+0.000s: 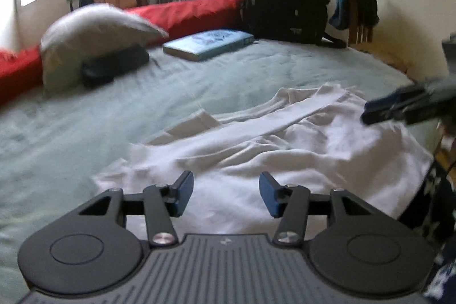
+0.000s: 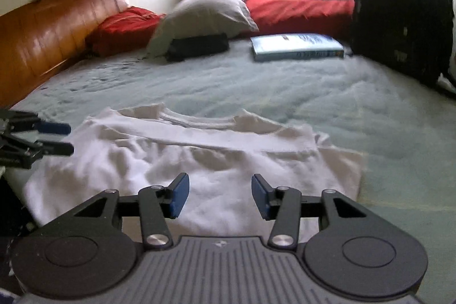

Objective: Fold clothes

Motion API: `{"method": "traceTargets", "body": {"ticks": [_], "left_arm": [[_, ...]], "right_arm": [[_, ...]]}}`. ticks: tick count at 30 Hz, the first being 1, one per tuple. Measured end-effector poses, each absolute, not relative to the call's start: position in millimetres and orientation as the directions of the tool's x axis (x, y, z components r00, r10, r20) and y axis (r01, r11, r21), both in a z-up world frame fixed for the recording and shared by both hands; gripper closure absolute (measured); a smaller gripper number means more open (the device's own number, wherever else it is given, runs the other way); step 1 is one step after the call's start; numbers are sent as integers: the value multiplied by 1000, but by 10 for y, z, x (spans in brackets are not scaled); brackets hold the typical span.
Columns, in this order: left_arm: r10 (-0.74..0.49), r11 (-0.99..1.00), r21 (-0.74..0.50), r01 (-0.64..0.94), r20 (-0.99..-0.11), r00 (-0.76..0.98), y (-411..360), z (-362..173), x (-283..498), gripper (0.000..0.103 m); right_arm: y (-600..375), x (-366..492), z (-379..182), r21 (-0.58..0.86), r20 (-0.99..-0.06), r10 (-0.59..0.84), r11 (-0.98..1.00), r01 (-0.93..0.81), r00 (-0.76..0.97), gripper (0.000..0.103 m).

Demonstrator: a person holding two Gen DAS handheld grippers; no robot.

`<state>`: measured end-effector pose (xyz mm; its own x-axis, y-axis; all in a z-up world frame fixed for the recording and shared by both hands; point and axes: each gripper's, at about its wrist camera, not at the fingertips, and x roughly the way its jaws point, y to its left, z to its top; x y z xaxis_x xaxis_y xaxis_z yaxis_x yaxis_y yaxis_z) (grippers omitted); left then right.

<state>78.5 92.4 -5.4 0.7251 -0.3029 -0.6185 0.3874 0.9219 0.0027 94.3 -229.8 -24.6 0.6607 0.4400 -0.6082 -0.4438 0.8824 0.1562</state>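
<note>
A white garment (image 1: 299, 150) (image 2: 216, 158) lies partly folded on the pale green bedsheet (image 1: 85, 118) (image 2: 313, 93), near the bed's front edge, with a flat band of cloth across its upper part. My left gripper (image 1: 225, 185) hovers over the garment's near hem, open, with nothing between its blue pads. My right gripper (image 2: 221, 185) hangs over the same near hem, also open and empty. Each gripper shows in the other's view: the right gripper (image 1: 379, 111) at the garment's right side, the left gripper (image 2: 64, 138) at its left side, both with fingers apart.
At the back of the bed are a grey pillow (image 2: 208, 10), a black pouch (image 2: 196, 46), a blue book (image 2: 296, 46), a red bolster (image 2: 299, 10) and a big black backpack (image 2: 399, 7). A wooden headboard (image 2: 42, 33) bounds the left side in the right wrist view.
</note>
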Motion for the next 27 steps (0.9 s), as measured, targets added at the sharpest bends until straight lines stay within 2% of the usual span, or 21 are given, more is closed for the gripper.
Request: {"method": "traceTargets", "body": {"ticks": [3,4,7,9,10,13,15,18,20,23,27], "left_arm": [[-166,964,48,260,-654,738,1048,-312,958,48],[-123,974,62,218,-663,738,1093,-392,1014,48],[-127,991,-52,125,-668,734,1316,-326,1133,50],[-113,993,-44,111,-655,747,1274,-202,1153,50],[-103,993,-18,118,-633,767,1199,-124,1134,47],[-196,975,-38,219,-614,764,1024,-79,1155,34],[-270,955,-75,288,-621,736,926,-127,1227,34],[-179,976,-27,215,-662,728,918,-352,1443,34],[-133,987,-21,157,-653,746,994,-429,1554,30],[-111,994,-71,86,-666,737,1081,-384,1700,31],[-89,996,-42,82,-657,748,972,-193,1532,31]], "right_arm": [[-2380,1077,-475,86,-630,330,929,-359,703,49],[-2454,1090,-493,107,-624,331,933,-343,708,49],[-2626,1144,-504,175,-614,341,938,-298,712,50],[-2592,1147,-413,189,-607,343,938,-289,717,48],[-2554,1140,-361,187,-601,344,938,-292,722,45],[-2368,1117,-262,165,-576,377,922,-349,725,35],[-2229,1155,-289,126,-586,373,919,-374,720,34],[-2125,1278,-434,62,-623,312,934,-352,718,34],[-2168,1311,-474,76,-622,312,937,-342,718,33],[-2233,1349,-488,98,-620,310,942,-321,721,33],[-2303,1243,-363,128,-597,316,945,-301,738,28]]}}
